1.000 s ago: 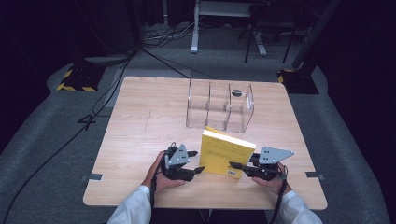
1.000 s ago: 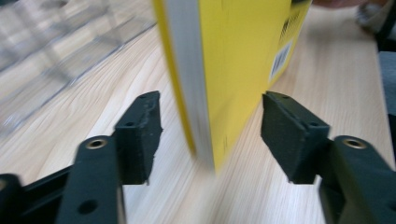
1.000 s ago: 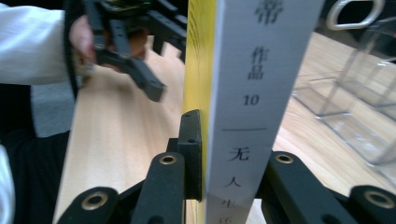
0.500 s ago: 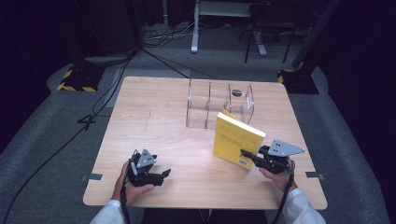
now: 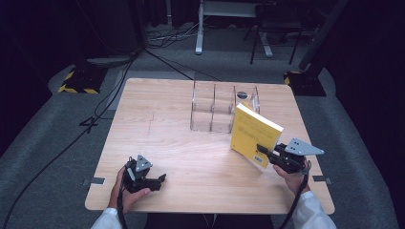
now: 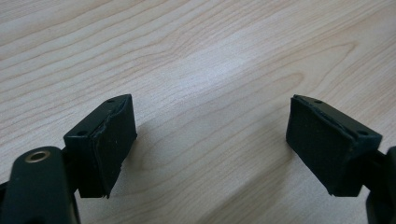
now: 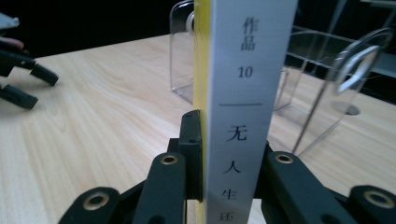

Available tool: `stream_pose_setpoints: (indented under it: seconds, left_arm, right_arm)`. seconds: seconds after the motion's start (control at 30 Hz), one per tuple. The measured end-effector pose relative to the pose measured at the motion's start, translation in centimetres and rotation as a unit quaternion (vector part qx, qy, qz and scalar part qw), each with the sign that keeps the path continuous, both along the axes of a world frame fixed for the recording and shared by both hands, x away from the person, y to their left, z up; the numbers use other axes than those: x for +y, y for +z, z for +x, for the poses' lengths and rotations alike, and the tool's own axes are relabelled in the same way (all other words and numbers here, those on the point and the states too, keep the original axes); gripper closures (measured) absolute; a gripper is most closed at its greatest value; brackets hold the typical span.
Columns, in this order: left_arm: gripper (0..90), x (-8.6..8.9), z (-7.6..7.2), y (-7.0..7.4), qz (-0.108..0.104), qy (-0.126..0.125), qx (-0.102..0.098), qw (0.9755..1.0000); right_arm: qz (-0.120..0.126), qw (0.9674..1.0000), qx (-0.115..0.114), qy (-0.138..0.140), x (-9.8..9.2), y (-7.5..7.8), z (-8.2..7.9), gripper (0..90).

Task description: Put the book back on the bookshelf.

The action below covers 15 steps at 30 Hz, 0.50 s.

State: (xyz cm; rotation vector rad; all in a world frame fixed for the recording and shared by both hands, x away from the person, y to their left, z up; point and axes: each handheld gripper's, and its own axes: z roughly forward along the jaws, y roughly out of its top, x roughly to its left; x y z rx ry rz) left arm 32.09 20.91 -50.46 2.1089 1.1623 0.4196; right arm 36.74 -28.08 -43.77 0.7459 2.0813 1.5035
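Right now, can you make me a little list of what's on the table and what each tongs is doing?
table: light wood
book: yellow cover, white spine, held upright off the table
right tongs: shut on the book's lower edge
left tongs: open, nothing between them, low over the near left of the table
clear holder: see-through plastic with dividers, at the far middle, just behind the book

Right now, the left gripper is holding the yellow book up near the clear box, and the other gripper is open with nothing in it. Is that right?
Not quite: it's the right gripper that holds the yellow book, as the high view shows, its jaws clamped on the spine. The book does stand near the clear box. The open gripper with nothing in it is the left gripper, low over the wooden table.
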Motion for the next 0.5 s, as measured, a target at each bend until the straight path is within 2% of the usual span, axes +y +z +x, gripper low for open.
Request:
stream_pose_setpoints:
  seconds: [0.1,0.27,0.4,0.5]
  left_arm:
    - [15.8,-0.2,0.1,0.0,0.013,-0.003,-0.003,0.9999]
    - [15.2,-0.2,0.1,-0.1,0.013,-0.003,-0.004,0.9999]
    - [15.2,-0.2,0.1,-0.1,0.012,-0.002,-0.004,0.9999]
    - [15.2,-0.2,0.1,-0.1,0.012,-0.003,-0.003,0.9999]
  right_arm:
    - [0.006,0.9999,-0.006,-0.013,-0.6,0.3,0.0,76.4]
    - [0.011,0.9985,-0.019,-0.050,-1.4,1.0,0.0,76.4]
    - [0.025,0.9971,-0.023,-0.068,-1.7,1.5,0.3,76.4]
    - [0.026,0.9963,-0.028,-0.078,-1.3,1.9,0.6,76.4]
